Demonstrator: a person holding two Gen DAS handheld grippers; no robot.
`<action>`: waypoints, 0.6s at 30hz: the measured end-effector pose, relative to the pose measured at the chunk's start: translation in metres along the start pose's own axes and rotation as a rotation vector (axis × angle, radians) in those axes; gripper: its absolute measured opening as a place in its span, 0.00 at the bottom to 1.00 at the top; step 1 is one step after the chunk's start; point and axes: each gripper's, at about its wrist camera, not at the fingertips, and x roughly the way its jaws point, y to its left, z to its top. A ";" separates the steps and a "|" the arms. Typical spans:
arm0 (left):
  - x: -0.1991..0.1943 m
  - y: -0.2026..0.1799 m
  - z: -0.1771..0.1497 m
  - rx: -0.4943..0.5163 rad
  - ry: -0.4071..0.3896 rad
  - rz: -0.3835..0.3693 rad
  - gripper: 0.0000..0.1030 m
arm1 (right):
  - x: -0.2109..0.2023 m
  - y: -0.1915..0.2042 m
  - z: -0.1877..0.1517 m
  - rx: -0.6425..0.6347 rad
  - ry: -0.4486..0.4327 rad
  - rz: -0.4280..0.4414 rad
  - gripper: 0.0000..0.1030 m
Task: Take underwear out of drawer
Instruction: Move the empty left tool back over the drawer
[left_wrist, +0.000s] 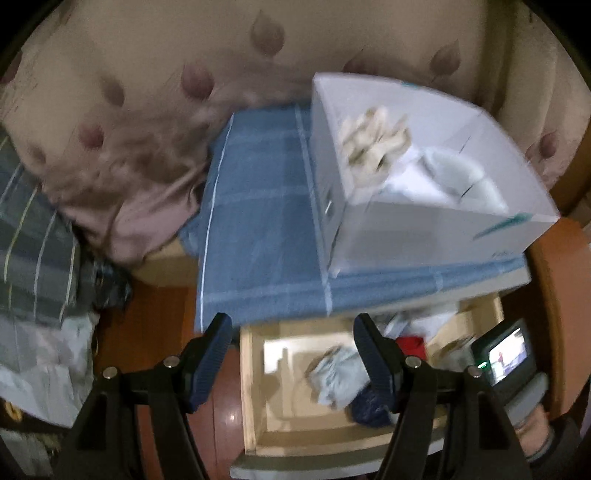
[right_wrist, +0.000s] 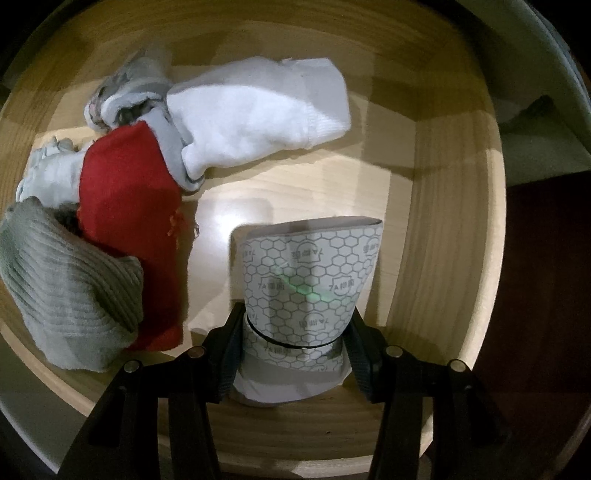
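Closest to the right wrist camera, the right gripper (right_wrist: 293, 354) has its jaws closed on a folded pair of underwear (right_wrist: 306, 291) — pale grey, wrapped in a band printed with a hexagon pattern. The bundle sits inside the drawer (right_wrist: 439, 229), near its right wall and close to the front edge, its lower end pinched between the two pads.

Left of it in the drawer lie other clothes: a red piece (right_wrist: 125, 206) running from the middle toward the front edge, a ribbed grey-green knit (right_wrist: 70, 295) overlapping the red one at the front left corner, and a white sock (right_wrist: 258, 114) toward the back edge, with some grey fabric (right_wrist: 129, 96) bunched beside it.

From the left wrist view, the left gripper (left_wrist: 291, 354) hangs over the open drawer (left_wrist: 255, 387) with its jaws spread wide and nothing between them. Above the drawer, a blue checked cloth (left_wrist: 258, 221) covers the cabinet top, and a white box (left_wrist: 424, 229) stands on the cloth's right side holding crumpled light fabric (left_wrist: 373, 136). The picture is blurred. At its right edge the other gripper's small screen (left_wrist: 506, 356) shows — down in the drawer's right end.
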 end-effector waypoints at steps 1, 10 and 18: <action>0.008 0.001 -0.010 -0.005 0.008 0.012 0.68 | 0.000 -0.001 0.000 0.002 -0.002 0.001 0.45; 0.076 -0.018 -0.079 -0.042 0.104 0.049 0.68 | -0.007 0.007 -0.007 0.007 -0.039 -0.013 0.44; 0.108 -0.028 -0.105 -0.113 0.156 0.031 0.68 | -0.024 0.005 -0.013 0.013 -0.113 -0.039 0.43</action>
